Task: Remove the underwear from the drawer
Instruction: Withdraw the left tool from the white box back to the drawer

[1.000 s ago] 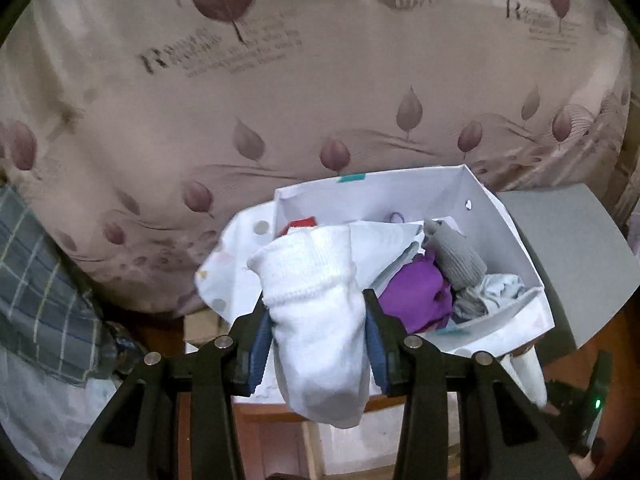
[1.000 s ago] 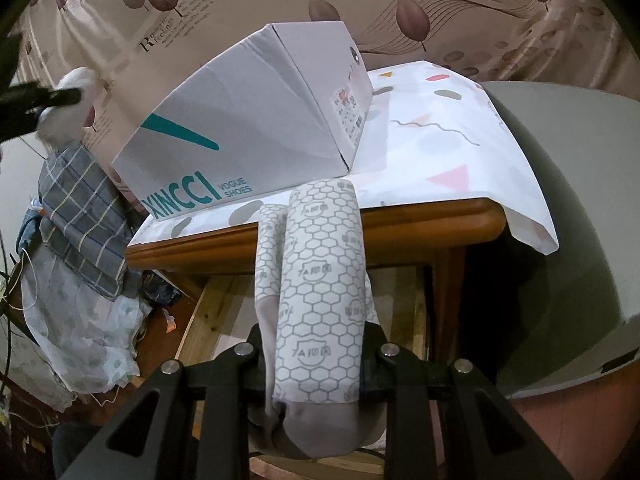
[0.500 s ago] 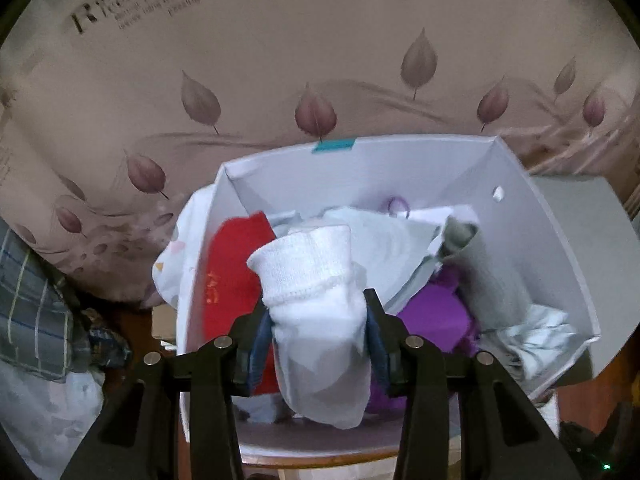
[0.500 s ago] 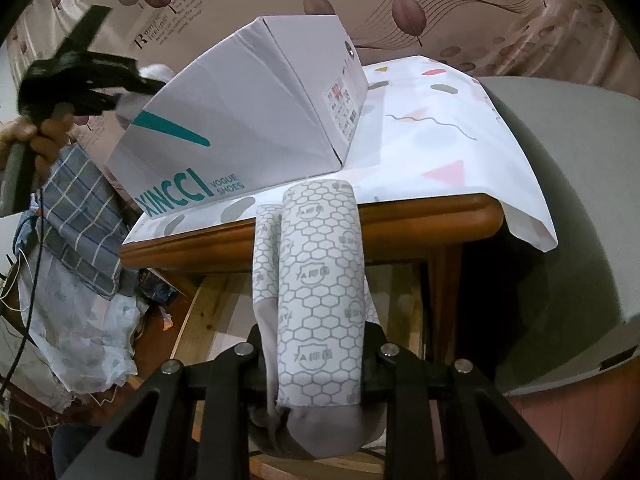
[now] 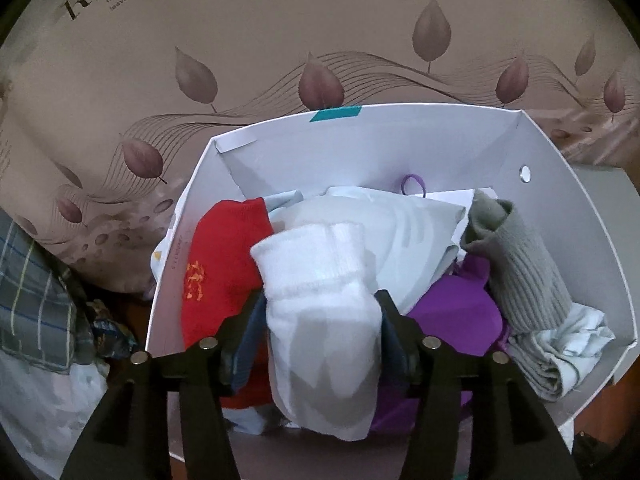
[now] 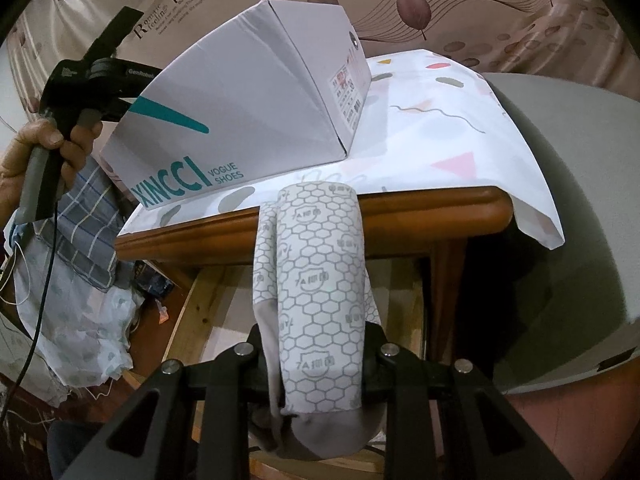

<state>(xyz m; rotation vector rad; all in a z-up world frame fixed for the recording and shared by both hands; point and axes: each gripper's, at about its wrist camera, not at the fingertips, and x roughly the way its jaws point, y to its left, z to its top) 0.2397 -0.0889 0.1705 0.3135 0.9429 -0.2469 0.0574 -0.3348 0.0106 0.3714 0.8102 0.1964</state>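
the white shoebox serving as the drawer now fills the left view, nearer than 1 second ago. the left gripper hangs over its clothes, jaws just opening around the white sock, probably dropping it back. the right gripper stays clamped on the patterned sock beside the table. no underwear is identifiable.

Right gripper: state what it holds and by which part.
The right gripper is shut on a hexagon-patterned sock, folded double; its fingers pinch it low down, just above the grey toe end, the folded end pointing forward.
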